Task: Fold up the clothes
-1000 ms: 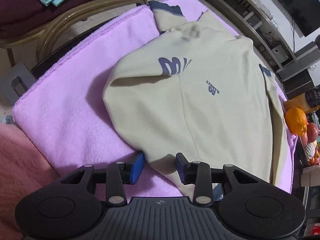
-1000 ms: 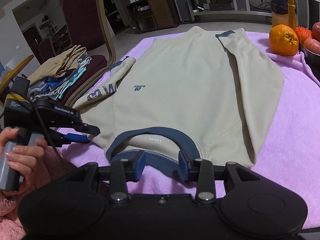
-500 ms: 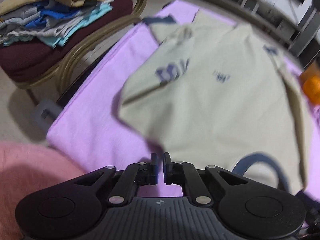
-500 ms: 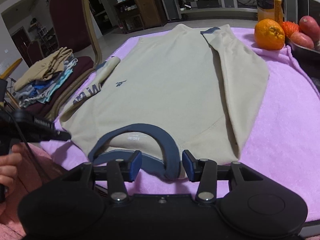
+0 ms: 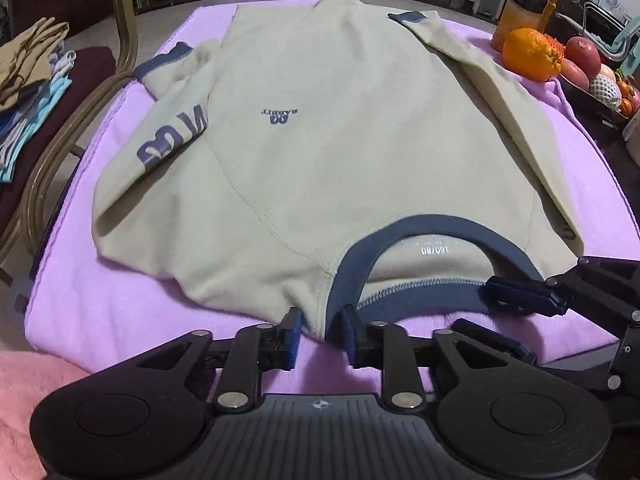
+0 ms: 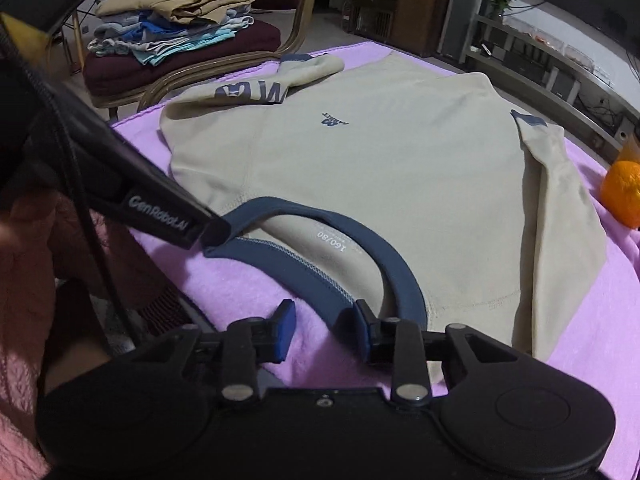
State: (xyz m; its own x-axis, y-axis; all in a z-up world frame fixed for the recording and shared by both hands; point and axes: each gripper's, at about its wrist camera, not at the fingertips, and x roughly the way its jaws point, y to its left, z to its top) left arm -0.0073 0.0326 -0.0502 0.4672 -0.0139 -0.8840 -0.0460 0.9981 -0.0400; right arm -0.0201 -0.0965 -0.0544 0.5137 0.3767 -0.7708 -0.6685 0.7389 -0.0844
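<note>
**Lining up both claws at the collar**

Lying front-up on the purple towel (image 5: 100,312) that covers the surface, the beige sweatshirt (image 5: 352,152) has its navy collar (image 5: 400,236) nearest the cameras and both sleeves already folded in over the body, so the next fold probably runs from the collar end toward the hem. That would explain the placement of the two claws: one sits at each side of the neckline.

The left claw (image 5: 320,334) is partly open, its pads straddling the shoulder edge just left of the collar without visibly pinching it. The right claw (image 6: 324,332) is also open, its right pad against the collar band and its left over bare towel; it holds nothing.

Counting what shows: one sweatshirt, two folded sleeves, two claws. Beyond the towel stand one chair (image 6: 180,60) carrying one stack of folded clothes (image 6: 172,20), one loose orange (image 5: 528,54), and a tray of other fruit (image 5: 596,76).
</note>
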